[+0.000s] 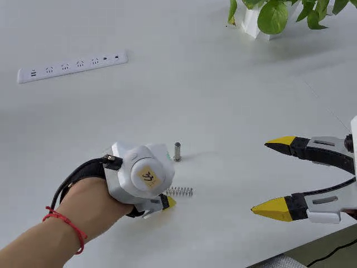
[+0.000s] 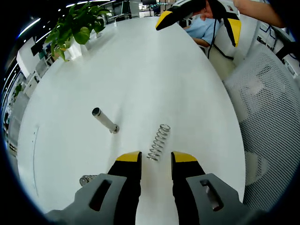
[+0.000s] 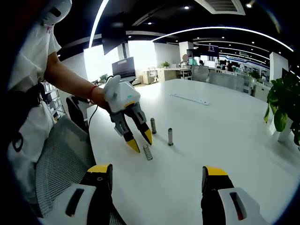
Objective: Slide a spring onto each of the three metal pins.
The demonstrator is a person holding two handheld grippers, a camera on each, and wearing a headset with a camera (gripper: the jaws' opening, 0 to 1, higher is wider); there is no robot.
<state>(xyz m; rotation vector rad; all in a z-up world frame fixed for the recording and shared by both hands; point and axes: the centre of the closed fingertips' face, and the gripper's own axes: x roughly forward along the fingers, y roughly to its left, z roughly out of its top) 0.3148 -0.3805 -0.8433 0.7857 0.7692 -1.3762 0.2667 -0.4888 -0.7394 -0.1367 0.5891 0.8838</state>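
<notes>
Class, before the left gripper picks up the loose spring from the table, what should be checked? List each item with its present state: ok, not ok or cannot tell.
1. Left gripper open: ok.
2. Spring lying free on the table, just ahead of the fingers: ok.
3. Bare pin standing upright, apart from the spring: ok.
4. Right gripper open and well away from the work: ok.
5. Second pin already carrying a spring: cannot tell, though it looks ribbed.
6. All three pins accounted for: cannot tell.
</notes>
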